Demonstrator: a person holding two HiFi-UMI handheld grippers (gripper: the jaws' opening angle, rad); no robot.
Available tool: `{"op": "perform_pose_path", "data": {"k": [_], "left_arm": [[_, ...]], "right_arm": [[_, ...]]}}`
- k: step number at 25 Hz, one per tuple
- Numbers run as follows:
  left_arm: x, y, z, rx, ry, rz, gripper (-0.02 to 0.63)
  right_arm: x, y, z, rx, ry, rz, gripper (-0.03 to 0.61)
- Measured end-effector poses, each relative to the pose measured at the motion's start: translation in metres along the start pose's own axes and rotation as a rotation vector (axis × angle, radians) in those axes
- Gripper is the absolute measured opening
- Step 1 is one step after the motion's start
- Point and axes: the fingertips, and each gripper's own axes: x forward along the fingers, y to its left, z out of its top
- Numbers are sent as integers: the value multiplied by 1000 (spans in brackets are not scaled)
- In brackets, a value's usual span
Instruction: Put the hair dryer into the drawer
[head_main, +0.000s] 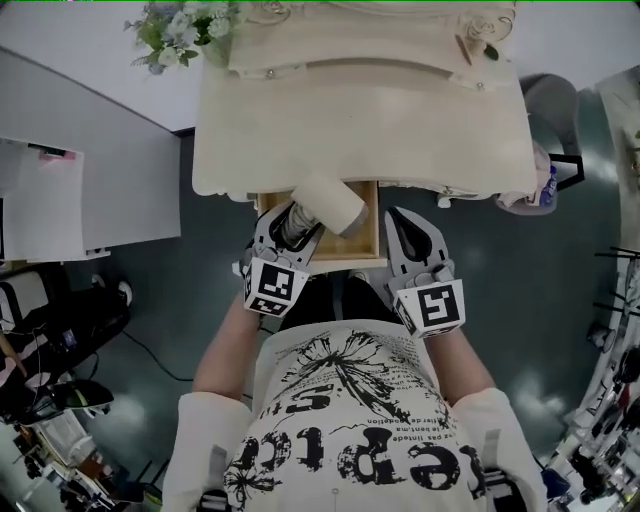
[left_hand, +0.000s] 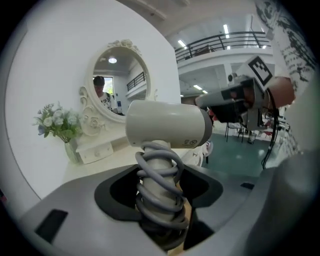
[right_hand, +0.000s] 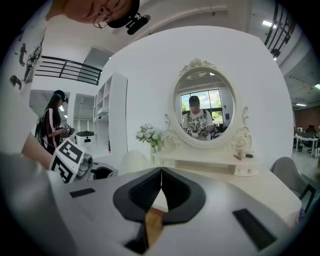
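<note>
A cream hair dryer (head_main: 327, 203) with a grey cord wound round its handle hangs over the open wooden drawer (head_main: 372, 240) of the dressing table. My left gripper (head_main: 290, 229) is shut on the handle; in the left gripper view the hair dryer (left_hand: 167, 125) stands upright between the jaws, barrel across the top. My right gripper (head_main: 400, 232) hovers by the drawer's right side, jaws closed with nothing between them. The right gripper (right_hand: 160, 172) faces the oval mirror (right_hand: 205, 111). The drawer's inside is mostly hidden by the dryer and grippers.
The cream dressing table (head_main: 260, 130) carries a vase of flowers (head_main: 180, 25) at its back left and a small shelf (head_main: 400, 60) under the mirror. A chair (head_main: 550, 100) stands to the right. A white cabinet (head_main: 60, 200) is at the left.
</note>
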Motion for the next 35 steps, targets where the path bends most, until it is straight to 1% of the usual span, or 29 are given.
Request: {"op": "perform_pose_path", "data": {"k": [5,7,11,15,19,24,29,32,35], "left_arm": [[45,-25,-57,140,143,-114,256],[59,-34,-78,174,197,-164,256],[81,-52,-110,190,278,-268,256],[104,-60,-146,190,363,-374,256],[114,-68,-176,200,470,-457,256],[120,-74,-197,222,533,-511,256],[124,-70,-207,216,552,-526,256],[126,-71,-217,216,593,-536,258],[124,-71,-224,194,620,-530,258]], "right_arm": [[9,-5,-22,8,50,36,17],[14,-5,-30,16,62,51,17],[20,-11,-48,38,83,54,17],[30,-18,-70,51,94,45,17],[32,-22,-77,73,101,51,17],[33,-23,-78,74,112,53,17],[36,-20,-88,84,131,58,17],[37,-18,-90,82,140,58,17],[38,-16,-90,78,148,57,17]]}}
